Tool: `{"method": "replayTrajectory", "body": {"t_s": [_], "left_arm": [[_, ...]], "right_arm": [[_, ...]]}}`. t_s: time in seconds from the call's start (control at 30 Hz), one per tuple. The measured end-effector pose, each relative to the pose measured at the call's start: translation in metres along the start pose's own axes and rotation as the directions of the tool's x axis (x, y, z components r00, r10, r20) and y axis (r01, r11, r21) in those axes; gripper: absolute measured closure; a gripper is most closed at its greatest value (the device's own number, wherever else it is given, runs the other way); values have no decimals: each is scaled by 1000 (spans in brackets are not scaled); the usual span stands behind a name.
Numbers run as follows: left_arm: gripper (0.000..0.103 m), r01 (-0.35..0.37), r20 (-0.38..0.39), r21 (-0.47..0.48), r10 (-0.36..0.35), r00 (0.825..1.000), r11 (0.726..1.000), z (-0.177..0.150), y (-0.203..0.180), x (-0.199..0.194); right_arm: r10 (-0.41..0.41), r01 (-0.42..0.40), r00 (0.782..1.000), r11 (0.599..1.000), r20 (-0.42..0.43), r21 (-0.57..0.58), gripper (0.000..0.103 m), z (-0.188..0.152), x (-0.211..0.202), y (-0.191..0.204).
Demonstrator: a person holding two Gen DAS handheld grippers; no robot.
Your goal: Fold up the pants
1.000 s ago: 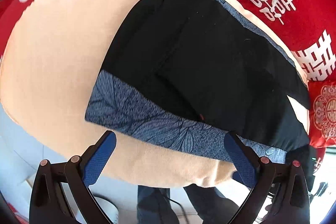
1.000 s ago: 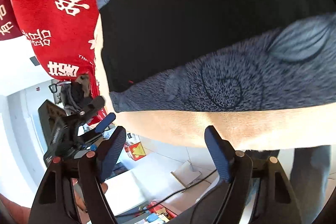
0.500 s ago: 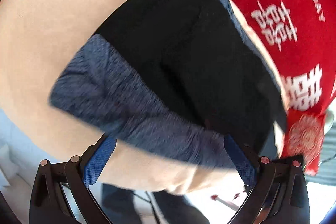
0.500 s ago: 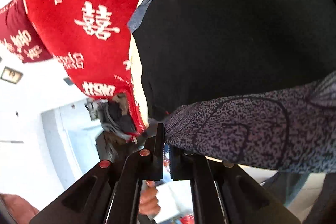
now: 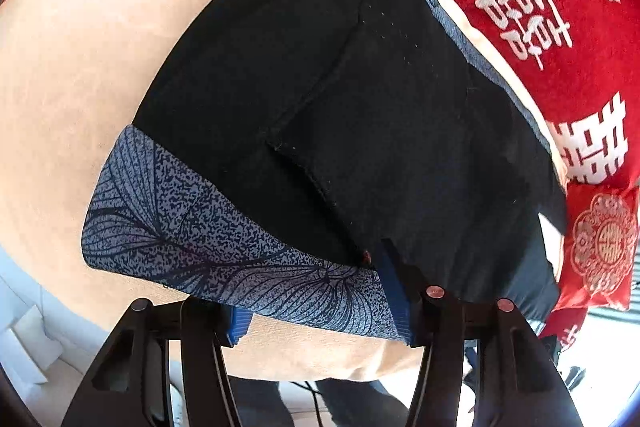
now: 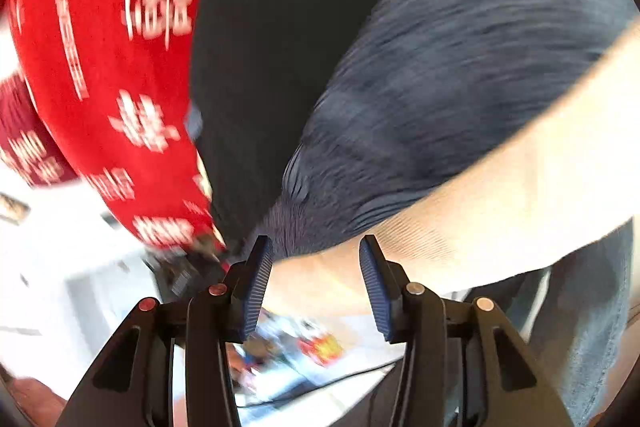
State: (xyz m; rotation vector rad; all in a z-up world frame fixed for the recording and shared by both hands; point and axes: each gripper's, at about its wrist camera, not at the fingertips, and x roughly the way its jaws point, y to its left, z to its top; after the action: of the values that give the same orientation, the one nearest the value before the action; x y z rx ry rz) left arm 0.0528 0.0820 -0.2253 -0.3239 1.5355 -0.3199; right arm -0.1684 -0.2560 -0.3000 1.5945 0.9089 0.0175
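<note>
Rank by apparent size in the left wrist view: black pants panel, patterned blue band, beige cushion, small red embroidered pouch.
1. beige cushion and black pants panel: look about alike, and the pants hide part of the cushion, so unranked.
2. patterned blue band.
3. small red embroidered pouch, clearly smallest.

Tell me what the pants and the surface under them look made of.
Pants: matte black woven cloth, seemingly cotton-like, with visible stitch lines; waistband is speckled blue printed fabric with a leaf pattern. Surface: soft peach cloth, seemingly a fleecy or brushed cover, with faint nap and no shine.
</note>
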Motion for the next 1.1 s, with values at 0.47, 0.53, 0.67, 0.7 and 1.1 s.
{"method": "replayTrajectory", "body": {"t_s": [0.47,0.53,0.67,0.7,1.1], "left_arm": [[83,58,99,-17,-56,994,998,26,-30,-71],[83,78,151,-19,-74,986,997,46,-46,-84],[83,92,233,4,-90,968,996,91,-73,-86],[83,78,255,17,-80,964,997,106,-79,-80],[51,-222,356,-76,234,905,972,217,-87,-17]], "right_arm": [[-129,135,991,933,39,-333,99,38,-50,149],[-150,137,989,914,-2,-382,99,64,-48,174],[-192,140,979,875,-67,-464,99,129,-30,212],[-210,143,974,864,-86,-482,99,154,-20,222],[-447,339,891,766,-74,-547,46,291,93,228]]}}
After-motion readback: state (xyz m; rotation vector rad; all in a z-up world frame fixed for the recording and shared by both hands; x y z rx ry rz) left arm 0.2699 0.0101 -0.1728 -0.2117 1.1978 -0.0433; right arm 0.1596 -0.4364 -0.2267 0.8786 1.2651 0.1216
